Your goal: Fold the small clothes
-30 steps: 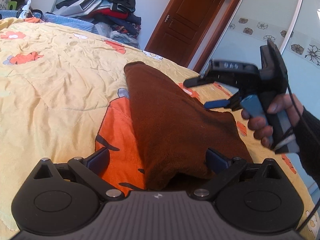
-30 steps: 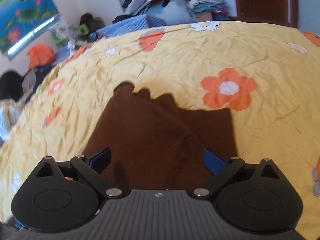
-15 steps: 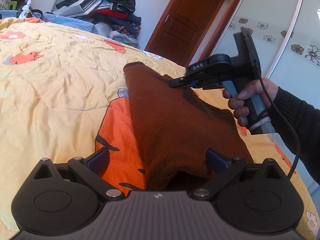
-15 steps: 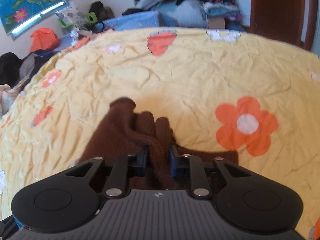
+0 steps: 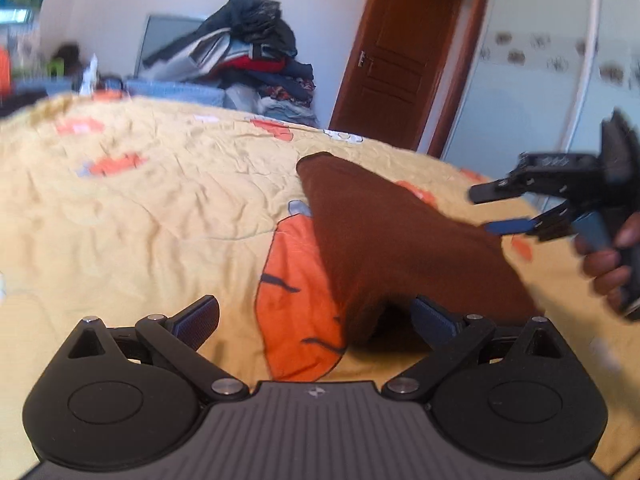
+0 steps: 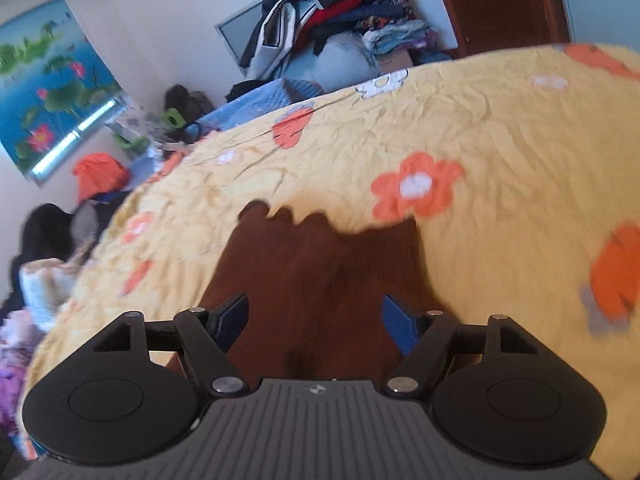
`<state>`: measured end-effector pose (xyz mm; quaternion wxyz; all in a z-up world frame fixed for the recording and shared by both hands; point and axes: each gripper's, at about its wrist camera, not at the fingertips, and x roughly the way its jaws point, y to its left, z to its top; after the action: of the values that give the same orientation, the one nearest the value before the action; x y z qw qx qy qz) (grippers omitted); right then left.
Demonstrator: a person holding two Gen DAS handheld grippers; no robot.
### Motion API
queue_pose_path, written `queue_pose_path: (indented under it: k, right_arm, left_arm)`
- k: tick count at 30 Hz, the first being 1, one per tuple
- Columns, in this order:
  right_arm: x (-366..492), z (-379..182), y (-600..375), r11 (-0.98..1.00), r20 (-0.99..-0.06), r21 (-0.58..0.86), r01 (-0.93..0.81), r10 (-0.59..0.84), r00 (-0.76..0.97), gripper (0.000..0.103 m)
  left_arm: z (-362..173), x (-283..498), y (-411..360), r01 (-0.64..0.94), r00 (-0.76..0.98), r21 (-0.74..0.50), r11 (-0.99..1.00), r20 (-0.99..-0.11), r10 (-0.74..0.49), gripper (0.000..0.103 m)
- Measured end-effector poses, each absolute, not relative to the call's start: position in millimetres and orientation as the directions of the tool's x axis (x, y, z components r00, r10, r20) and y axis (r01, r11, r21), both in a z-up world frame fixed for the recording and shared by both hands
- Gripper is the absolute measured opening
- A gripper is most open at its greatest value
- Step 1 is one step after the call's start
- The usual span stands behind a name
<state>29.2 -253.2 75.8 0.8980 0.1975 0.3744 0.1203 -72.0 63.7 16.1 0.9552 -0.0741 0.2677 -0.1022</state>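
1. The yellow bedspread [image 5: 168,216] with its orange flower prints fills most of both my views and is my landmark.
2. A heap of clothes [image 5: 256,60] is piled past the bedspread's far edge, with a wooden door [image 5: 396,64] off to its right in the left wrist view.
3. The brown garment [image 5: 384,240] lies on the bedspread, partly over a large orange print; one narrow end points toward the far edge and its wide end reaches my left gripper. In the right wrist view its far edge [image 6: 320,264] looks wavy (motion blur softens it).
4. My left gripper [image 5: 316,320] sits low over the bedspread at the garment's near end, jaws spread wide. The right finger's pad [image 5: 434,318] is against the cloth's edge, the left one [image 5: 200,320] is over bare bedspread; nothing is pinched.
5. My right gripper [image 6: 316,320] hovers above the garment, and its jaws have just been opening; they stand apart with cloth below them, not clamped.
6. From the left wrist view, that right gripper [image 5: 500,210] is beside the garment's right side, held by a hand [image 5: 608,264].
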Motion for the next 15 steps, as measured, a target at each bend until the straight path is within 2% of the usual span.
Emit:
queue_pose_path:
  k: [3, 7, 9, 11, 12, 15]
  right_arm:
    - [-4, 77, -256, 0.902, -0.634, 0.427, -0.065, 0.35, 0.689, 0.075]
    - [-15, 71, -241, 0.888, -0.652, 0.448, -0.107, 0.406, 0.641, 0.069]
    - [-13, 66, -229, 0.91, -0.68, 0.396, -0.121, 0.379, 0.627, 0.062]
    - [-9, 63, -223, 0.921, -0.692, 0.366, -0.132, 0.364, 0.623, 0.043]
    - [-6, 62, -221, 0.922, -0.697, 0.356, -0.15, 0.369, 0.614, 0.03]
    - [-2, 63, -224, 0.926, -0.711, 0.337, -0.171, 0.369, 0.599, 0.021]
  left_arm:
    - [16, -72, 46, 0.195, 0.822, -0.099, 0.976, -0.527, -0.217, 0.102]
    - [19, -64, 32, 0.207, 0.835, -0.066, 0.976, -0.508, -0.211, 0.102]
    - [18, -57, 25, 0.184, 0.851, -0.033, 0.982, -0.496, -0.176, 0.086]
    - [11, -46, 16, 0.199, 0.826, 0.014, 0.98, -0.541, -0.16, 0.038]
    - [10, -44, 14, 0.22, 0.812, 0.01, 0.975, -0.557, -0.178, 0.033]
    - [11, -54, 6, 0.245, 0.837, 0.084, 0.966, -0.521, -0.167, 0.03]
